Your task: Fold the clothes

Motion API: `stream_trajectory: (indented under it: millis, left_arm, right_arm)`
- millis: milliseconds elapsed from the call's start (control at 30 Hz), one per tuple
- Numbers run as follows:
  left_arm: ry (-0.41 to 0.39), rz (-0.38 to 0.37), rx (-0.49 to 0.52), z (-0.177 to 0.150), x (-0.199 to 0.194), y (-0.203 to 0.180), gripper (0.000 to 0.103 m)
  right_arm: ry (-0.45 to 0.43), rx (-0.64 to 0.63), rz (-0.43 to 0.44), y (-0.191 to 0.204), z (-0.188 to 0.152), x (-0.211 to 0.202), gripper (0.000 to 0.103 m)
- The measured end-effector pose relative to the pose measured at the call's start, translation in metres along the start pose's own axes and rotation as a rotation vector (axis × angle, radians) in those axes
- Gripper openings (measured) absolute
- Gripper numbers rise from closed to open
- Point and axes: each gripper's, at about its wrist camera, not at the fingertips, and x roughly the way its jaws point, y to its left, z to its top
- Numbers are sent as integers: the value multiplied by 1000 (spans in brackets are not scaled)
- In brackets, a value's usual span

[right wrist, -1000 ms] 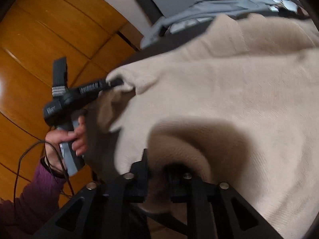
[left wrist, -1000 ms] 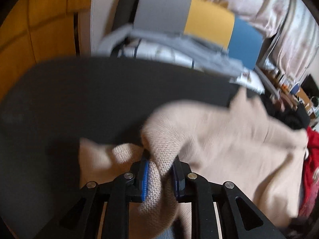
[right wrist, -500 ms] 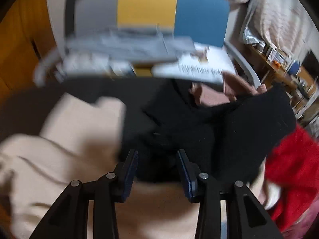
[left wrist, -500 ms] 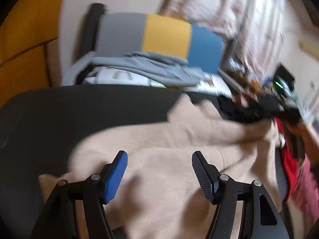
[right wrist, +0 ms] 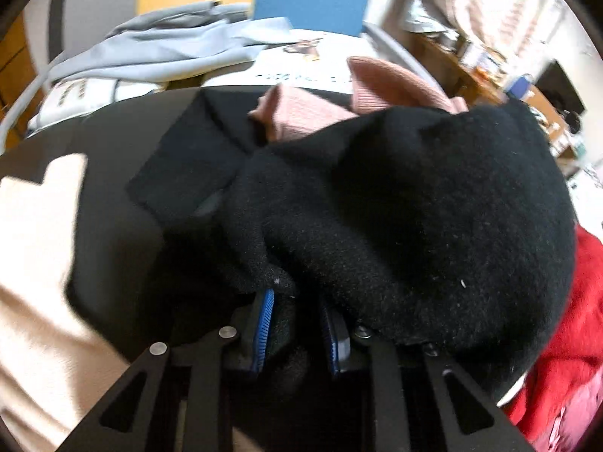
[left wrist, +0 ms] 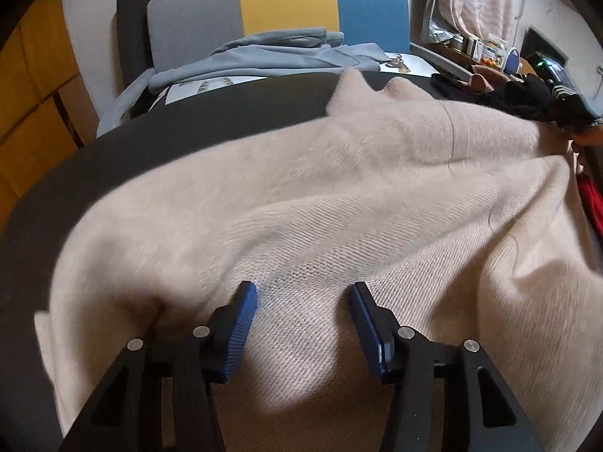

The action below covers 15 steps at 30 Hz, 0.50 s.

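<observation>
Now, left gripper [left wrist: 303, 297]: jaws spread wide apart, nothing pinched, poised low over the knit with a ridge of it rising between the blue pads [left wrist: 241, 320].
Beige sweater [left wrist: 339, 196]: spread loose and rumpled over the dark tabletop [left wrist: 158, 135], reaching from the near edge towards the far edge, its right side running up against the pile of clothes.
Right gripper [right wrist: 297, 312]: jaws part-way apart with a fold of black fabric lying between them; whether they grip it, I cannot tell.
Black garment [right wrist: 414, 218]: bunched high on the tabletop's right side, draped over the right jaw.
Pink garment [right wrist: 339, 105]: behind the black one, near the far edge.
Red garment [right wrist: 565, 339]: at the right edge, beside the black heap.
Grey garment [left wrist: 264, 56]: off the tabletop, on the chair [left wrist: 286, 0] beyond the far edge.
</observation>
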Motion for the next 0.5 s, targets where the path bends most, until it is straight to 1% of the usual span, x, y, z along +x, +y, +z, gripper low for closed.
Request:
stream_trajectory:
  millis: [33, 133, 167, 233, 267, 300, 333, 367, 400, 433, 467, 500]
  left_arm:
    - [3, 2, 2, -4, -3, 2, 54]
    - [33, -17, 13, -14, -17, 12, 54]
    - [43, -24, 16, -18, -22, 16, 54]
    - [62, -36, 23, -25, -32, 23, 54]
    - [72, -43, 26, -28, -37, 26, 54]
    - [82, -49, 30, -31, -42, 29, 48]
    - [86, -61, 27, -33, -47, 33, 40]
    - [59, -93, -5, -28, -57, 40, 40]
    - [0, -113, -45, -16, -72, 48, 40]
    - [-45, -100, -62, -5, -81, 51, 42]
    - [-91, -84, -70, 12, -88, 53, 46]
    - [-129, -83, -70, 30, -91, 54, 65]
  right_arm:
    - [-6, 7, -13, 1, -3, 0, 23]
    - [-98, 11, 59, 16, -11, -29, 31]
    - [-145, -1, 118, 25, -14, -43, 38]
    - [-204, -65, 271, 47, -21, -73, 38]
    - [-202, -107, 343, 59, -23, -84, 39]
    - [-190, -141, 399, 70, -25, -91, 39]
    - [-180, -159, 433, 82, -27, -95, 39]
    - [-172, -173, 461, 94, -29, -99, 39]
    - [-168, -173, 477, 103, -27, -99, 39]
    - [-164, -165, 484, 109, -24, -97, 39]
    - [-158, -156, 490, 115, -22, -94, 39]
    - [-140, -146, 494, 121, -16, -86, 39]
